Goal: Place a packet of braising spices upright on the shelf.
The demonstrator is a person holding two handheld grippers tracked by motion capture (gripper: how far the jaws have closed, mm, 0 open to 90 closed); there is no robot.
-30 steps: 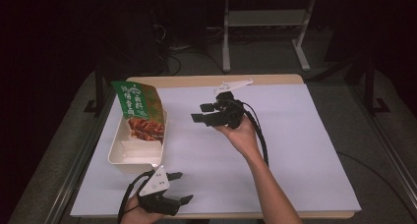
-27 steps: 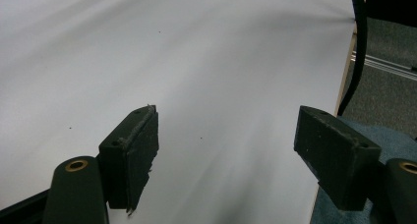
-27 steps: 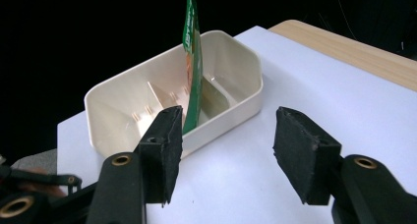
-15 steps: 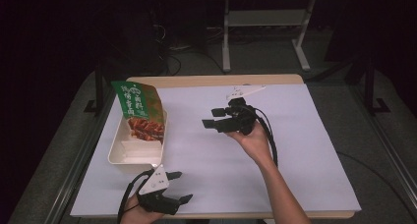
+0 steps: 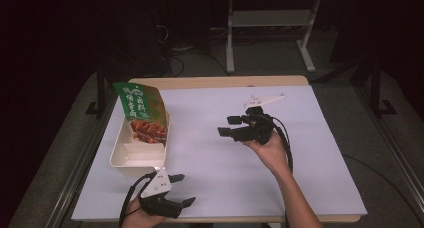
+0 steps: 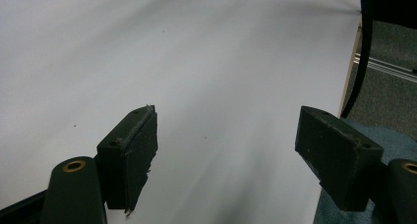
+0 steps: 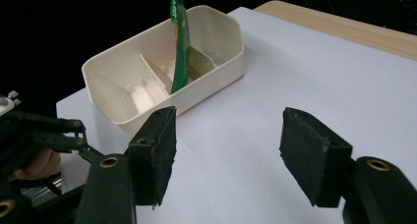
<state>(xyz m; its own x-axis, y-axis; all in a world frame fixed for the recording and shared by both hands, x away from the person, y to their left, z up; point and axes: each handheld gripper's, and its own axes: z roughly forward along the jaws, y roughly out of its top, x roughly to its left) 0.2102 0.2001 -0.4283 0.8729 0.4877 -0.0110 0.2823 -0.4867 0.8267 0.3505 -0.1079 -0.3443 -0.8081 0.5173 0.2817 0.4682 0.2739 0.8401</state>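
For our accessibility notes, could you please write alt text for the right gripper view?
The right gripper, its two black jaws open with nothing between them, points across a white table cover toward a cream plastic divided box. A green printed packet stands upright in the box.

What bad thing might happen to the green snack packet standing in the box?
The green packet stands on edge, leaning in the cream box, so a bump may tip it out. The right gripper is open and empty, away from it over the white sheet; a nudge to the light box might slide it.
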